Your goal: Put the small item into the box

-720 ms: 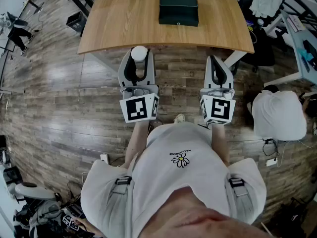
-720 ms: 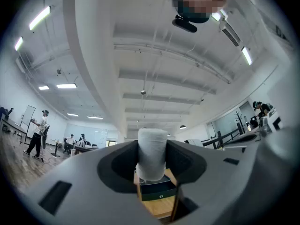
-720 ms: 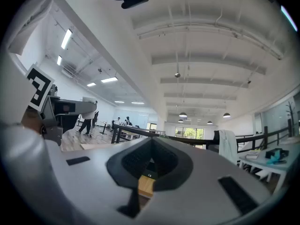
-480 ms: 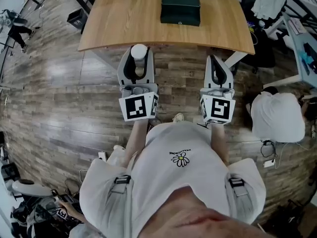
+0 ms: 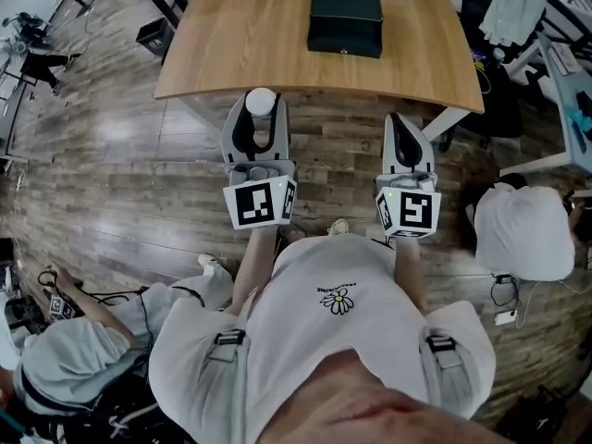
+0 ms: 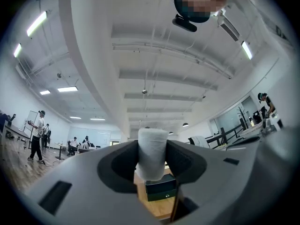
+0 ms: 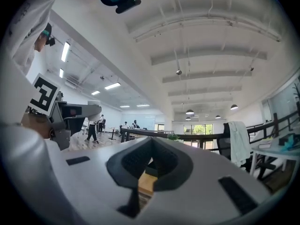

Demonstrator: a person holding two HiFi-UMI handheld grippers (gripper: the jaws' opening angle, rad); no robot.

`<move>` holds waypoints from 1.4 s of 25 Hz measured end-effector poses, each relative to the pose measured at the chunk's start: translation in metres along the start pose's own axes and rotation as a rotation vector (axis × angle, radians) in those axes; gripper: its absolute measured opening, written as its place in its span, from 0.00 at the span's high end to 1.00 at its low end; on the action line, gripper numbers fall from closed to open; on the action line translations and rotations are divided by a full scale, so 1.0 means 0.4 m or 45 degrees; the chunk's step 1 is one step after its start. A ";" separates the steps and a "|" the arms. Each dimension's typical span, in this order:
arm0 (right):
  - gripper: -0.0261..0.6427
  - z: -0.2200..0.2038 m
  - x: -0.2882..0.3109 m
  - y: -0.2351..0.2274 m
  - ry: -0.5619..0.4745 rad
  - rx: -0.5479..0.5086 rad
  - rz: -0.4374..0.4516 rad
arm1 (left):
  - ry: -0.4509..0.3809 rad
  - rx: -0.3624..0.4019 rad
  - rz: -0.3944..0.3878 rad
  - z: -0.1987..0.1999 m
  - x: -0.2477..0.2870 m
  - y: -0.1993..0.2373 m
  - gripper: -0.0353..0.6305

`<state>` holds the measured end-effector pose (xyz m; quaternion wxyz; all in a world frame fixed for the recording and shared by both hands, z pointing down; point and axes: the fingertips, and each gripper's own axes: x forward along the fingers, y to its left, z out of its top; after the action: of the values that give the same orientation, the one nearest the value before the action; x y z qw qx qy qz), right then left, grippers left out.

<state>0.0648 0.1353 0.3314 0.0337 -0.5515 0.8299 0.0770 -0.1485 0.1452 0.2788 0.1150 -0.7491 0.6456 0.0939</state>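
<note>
While the rounded wooden table (image 5: 231,54) stands at the far side above the plank floor (image 5: 111,192), a dark green rectangular box (image 5: 345,24) sits on it, lid closed, inside hidden. The left gripper (image 5: 260,111), jaws spread wide, clamps an upright white roll (image 6: 152,151) with a soft, wrapped-looking surface, just short of the table's near edge. To its right, the right gripper (image 5: 400,124) has its jaws pressed together, empty.

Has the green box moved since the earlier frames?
No. The green box keeps its place on the wooden table; only the camera view has shifted slightly.
</note>
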 end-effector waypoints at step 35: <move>0.95 -0.045 0.115 -0.159 0.015 0.027 -0.046 | -0.058 -0.007 -0.061 -0.046 0.268 -0.036 0.67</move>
<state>0.1059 0.0662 0.3368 0.0360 -0.5664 0.8208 0.0643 -0.1186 0.0406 0.2661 0.1299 -0.7624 0.6243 0.1098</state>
